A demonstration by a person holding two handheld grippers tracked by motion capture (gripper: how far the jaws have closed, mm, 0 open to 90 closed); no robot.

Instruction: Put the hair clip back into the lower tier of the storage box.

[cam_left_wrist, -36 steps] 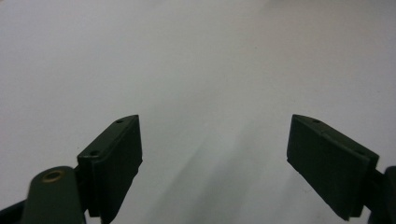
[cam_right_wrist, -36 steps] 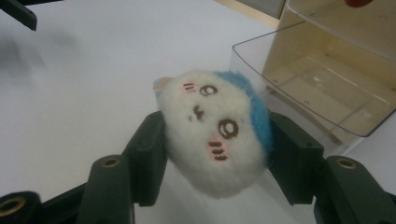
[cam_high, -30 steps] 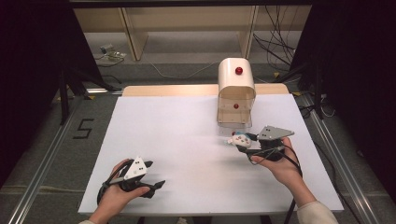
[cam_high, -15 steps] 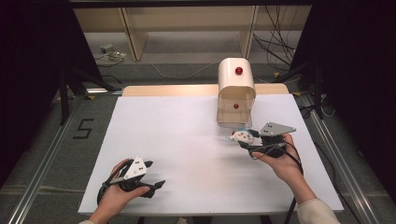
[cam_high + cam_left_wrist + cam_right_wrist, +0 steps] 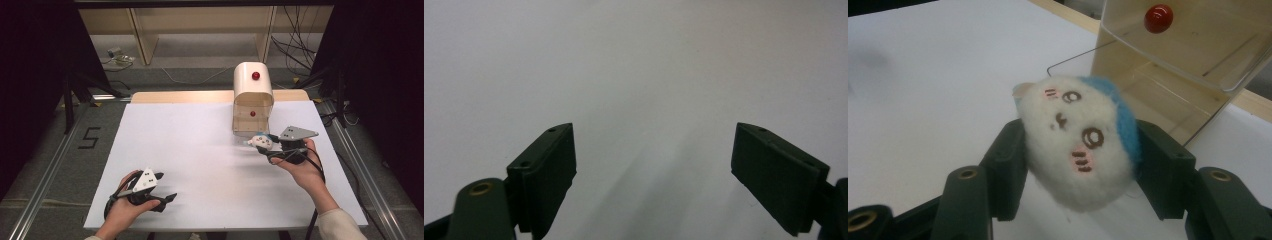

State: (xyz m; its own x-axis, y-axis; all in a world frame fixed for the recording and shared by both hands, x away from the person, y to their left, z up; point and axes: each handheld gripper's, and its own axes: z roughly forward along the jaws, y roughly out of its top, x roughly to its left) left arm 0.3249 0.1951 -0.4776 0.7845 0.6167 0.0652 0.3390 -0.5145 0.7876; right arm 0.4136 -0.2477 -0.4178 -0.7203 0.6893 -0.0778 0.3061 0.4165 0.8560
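A single black figure "5" (image 5: 90, 138) stands on the grey floor left of the worktop (image 5: 200, 150).

white table top (image 5: 200, 150), wooden strip along far edge, cream bread-bin-style box (image 5: 253, 100) standing on it

One plush toy (image 5: 1080, 150), one bread box (image 5: 253, 102) at twelve o'clock, two red knobs (image 5: 255, 75), two grippers (image 5: 270, 146).
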